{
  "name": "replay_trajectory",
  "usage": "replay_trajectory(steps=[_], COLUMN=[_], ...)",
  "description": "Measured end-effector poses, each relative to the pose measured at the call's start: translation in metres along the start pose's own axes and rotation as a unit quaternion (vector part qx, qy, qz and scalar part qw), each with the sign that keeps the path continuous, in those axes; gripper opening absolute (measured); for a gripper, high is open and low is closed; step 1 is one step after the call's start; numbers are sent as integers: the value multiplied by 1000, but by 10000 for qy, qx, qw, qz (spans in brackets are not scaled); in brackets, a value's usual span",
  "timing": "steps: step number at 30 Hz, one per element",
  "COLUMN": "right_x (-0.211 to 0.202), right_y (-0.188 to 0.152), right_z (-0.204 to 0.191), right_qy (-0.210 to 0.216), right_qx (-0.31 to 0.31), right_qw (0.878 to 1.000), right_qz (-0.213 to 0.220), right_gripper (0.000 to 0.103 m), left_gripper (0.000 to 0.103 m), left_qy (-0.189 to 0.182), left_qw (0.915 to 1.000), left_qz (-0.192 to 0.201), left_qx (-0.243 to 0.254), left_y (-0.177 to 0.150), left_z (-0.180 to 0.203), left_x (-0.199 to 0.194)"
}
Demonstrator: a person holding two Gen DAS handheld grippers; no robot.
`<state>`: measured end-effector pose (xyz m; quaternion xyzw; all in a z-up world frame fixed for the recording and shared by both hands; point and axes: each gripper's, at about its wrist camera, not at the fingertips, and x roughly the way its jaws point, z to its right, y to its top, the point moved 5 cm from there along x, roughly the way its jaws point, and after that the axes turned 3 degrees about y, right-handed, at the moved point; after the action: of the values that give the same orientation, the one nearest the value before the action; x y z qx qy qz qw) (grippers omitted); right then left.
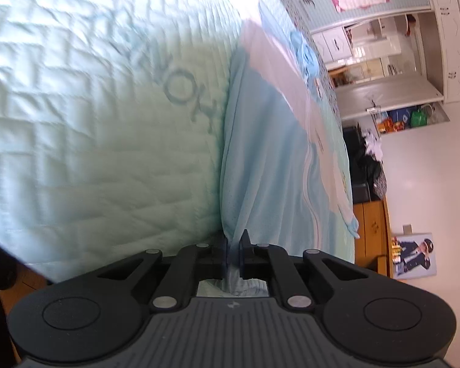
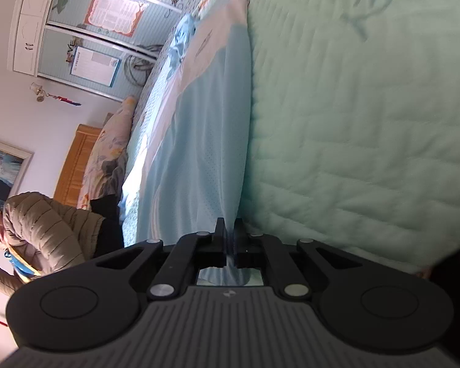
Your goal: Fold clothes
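A light blue mesh shirt [image 1: 266, 159] with a white and pink upper part lies spread on a pale green quilted bed cover [image 1: 92, 128]. In the left wrist view my left gripper [image 1: 233, 239] is shut on the shirt's near edge, and the cloth bunches into folds between its pads. In the right wrist view the same blue shirt [image 2: 205, 141] stretches away over the green quilted cover [image 2: 352, 141], and my right gripper [image 2: 229, 230] is shut on another part of its near edge. Both views are rolled sideways.
More light blue cloth [image 1: 306, 55] lies crumpled at the far end of the bed. A person in a beige puffer jacket [image 2: 43, 227] is beside the bed, near a patterned pillow [image 2: 113, 153] and wooden headboard [image 2: 76, 159]. White cupboards [image 1: 444, 46] stand behind.
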<state>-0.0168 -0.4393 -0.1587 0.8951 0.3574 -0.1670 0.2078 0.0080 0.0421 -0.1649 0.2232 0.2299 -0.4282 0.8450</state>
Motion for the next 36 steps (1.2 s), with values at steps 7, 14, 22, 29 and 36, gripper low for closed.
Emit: replay_trajectory(steps=[7,14,22,29,36], right_x=[-8,-10,-36,-61,-32], right_y=[-5,-3,5,46,50], right_z=[11,20,14,6,18], right_qy=[-154,-43,-318,-216,-439], right_qx=[103,412,183,127,-155], right_qw=[9998,9991,9970,9733,9687], right_qz=[22,46,679,2282,2437], right_gripper=[3,4,24,72,75], left_gripper=[7,9,40,102,102], left_qy=[22,-74,-492,182,1364], left_qw=[9999,9996,9983,9760,9369], left_qz=[-41,-47,229,2148,2981], left_qx=[-120,-277,-229,304,1214], left_y=[-8,-8,-4,30,36], left_z=[-14,-24,-31,-15,-4], left_x=[-7,-9,-30,-68,-49])
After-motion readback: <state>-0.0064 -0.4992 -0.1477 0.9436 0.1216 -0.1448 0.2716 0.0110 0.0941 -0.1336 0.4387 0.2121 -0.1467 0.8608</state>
